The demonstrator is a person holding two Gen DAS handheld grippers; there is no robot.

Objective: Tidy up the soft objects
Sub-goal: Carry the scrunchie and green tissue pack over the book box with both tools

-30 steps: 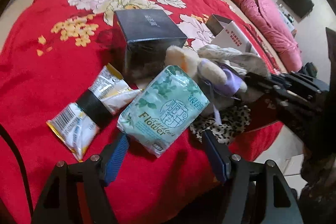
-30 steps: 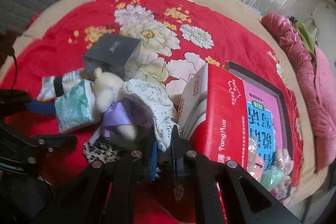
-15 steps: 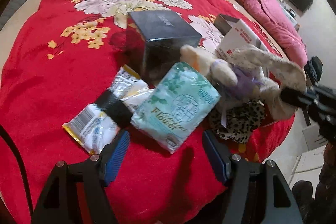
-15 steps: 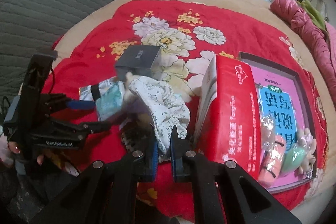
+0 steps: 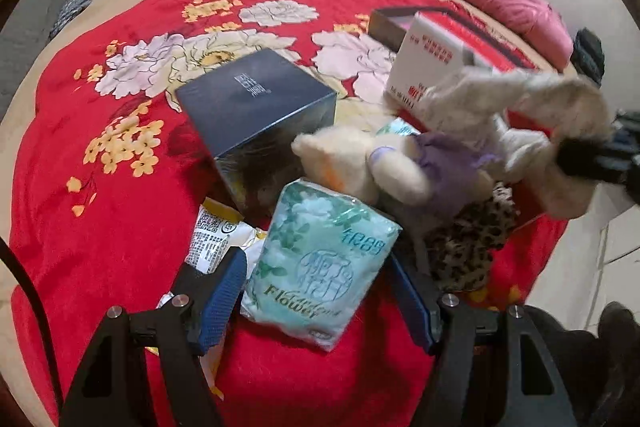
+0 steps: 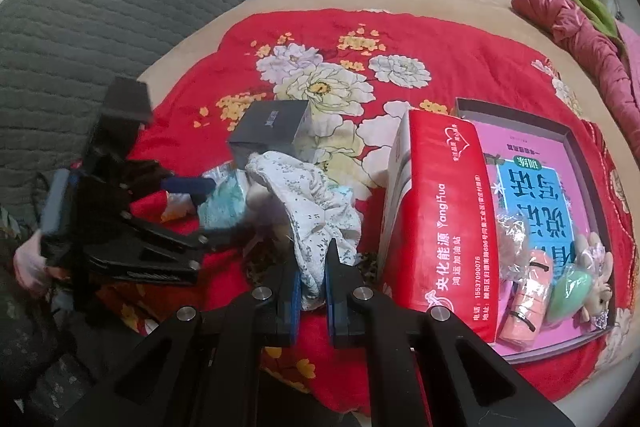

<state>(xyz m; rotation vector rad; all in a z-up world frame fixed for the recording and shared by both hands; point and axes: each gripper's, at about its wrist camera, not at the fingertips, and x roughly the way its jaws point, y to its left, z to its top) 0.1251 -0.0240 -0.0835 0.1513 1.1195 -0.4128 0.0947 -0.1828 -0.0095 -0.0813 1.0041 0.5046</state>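
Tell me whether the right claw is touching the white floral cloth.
Touching. The right wrist view shows the right claw shut on the white floral cloth, a fold of fabric pinched between its blue pads.

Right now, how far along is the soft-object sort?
Done: the grey tray already holds a few small soft toys in wrappers.

In hand: right gripper is shut on the white floral cloth. Left gripper stands open around the green tissue pack, not clamped.

Left: the cream plush toy, leopard-print fabric and tissue pack still sit piled by the dark box.
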